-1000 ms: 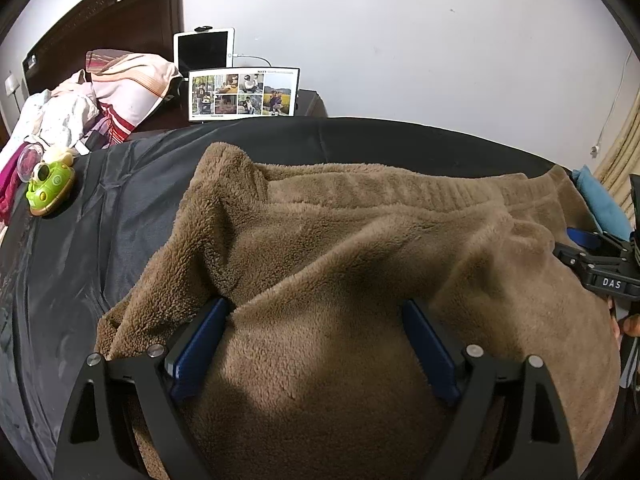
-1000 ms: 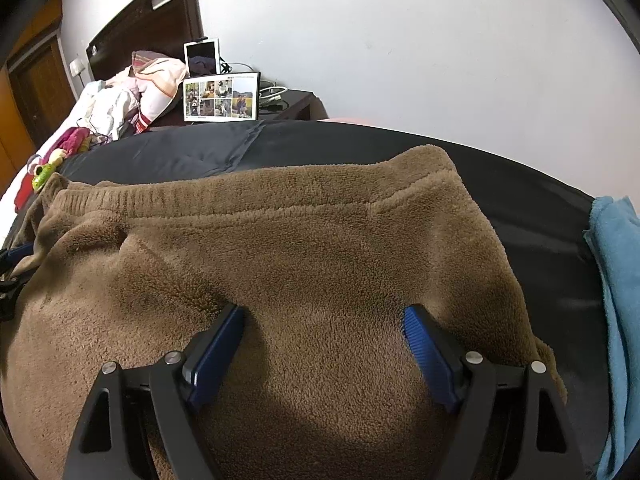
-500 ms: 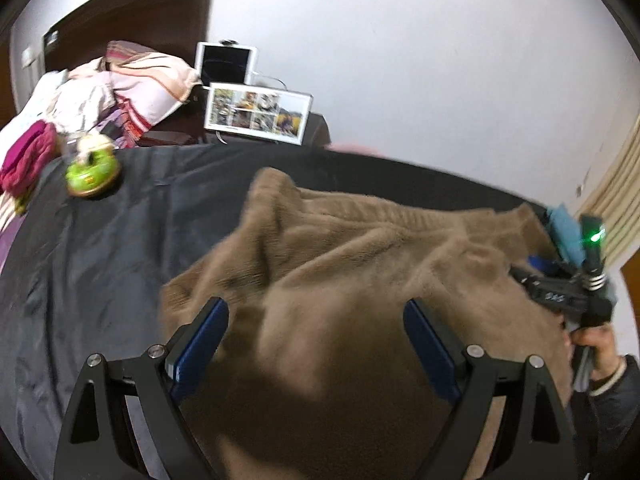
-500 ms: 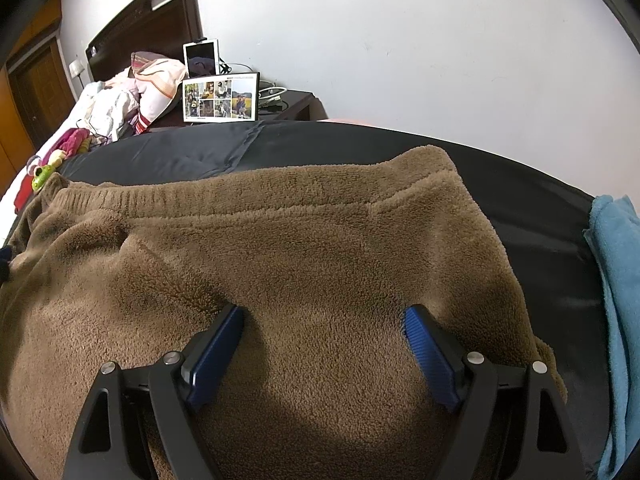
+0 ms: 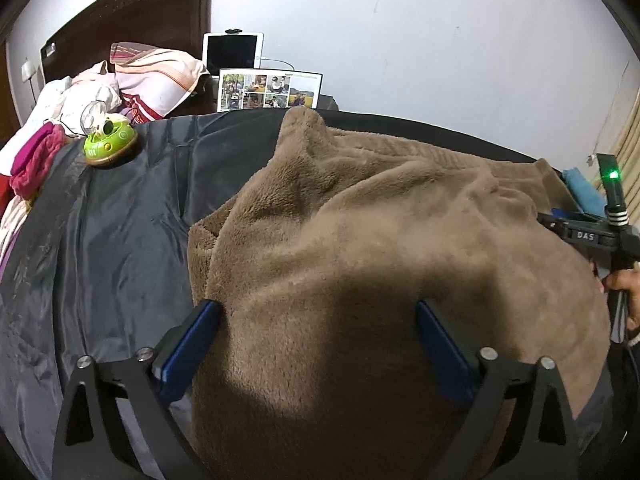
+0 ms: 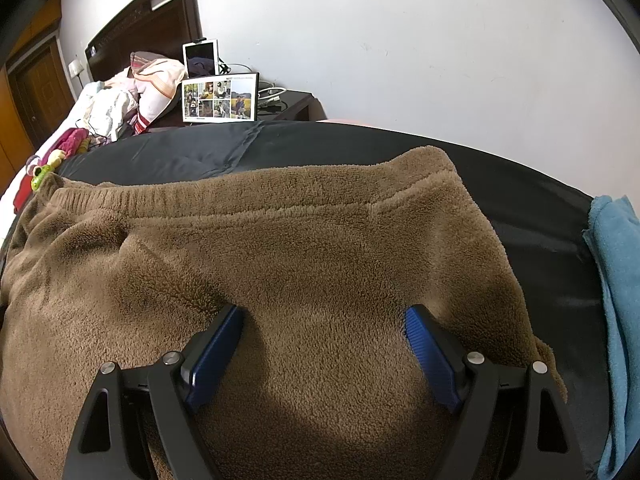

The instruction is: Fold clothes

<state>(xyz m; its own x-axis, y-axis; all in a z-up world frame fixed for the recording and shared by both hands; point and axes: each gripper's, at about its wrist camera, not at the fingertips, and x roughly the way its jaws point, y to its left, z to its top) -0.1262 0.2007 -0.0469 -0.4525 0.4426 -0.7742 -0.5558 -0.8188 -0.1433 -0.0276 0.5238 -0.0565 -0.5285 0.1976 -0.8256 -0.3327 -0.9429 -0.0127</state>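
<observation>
Your two views are evenly and fairly dimly lit, both sharp, with heavy fisheye bending and black corners at the edges. Each tool throws a broad soft shadow forward onto the brown fleece garment (image 5: 400,240), so light comes from behind you. The dark bed cover (image 5: 120,220) shows faint sheen.

Both grippers are wide open right now. Left gripper (image 5: 318,312) has its blue pads (image 5: 192,340) spread far apart, angled forward and slightly down. Right gripper (image 6: 322,318) is the same deal, pads (image 6: 430,356) splayed. Off to the left tool's right you can see the right one side-on, with the person's hand (image 5: 624,292) wrapped around its handle.
</observation>
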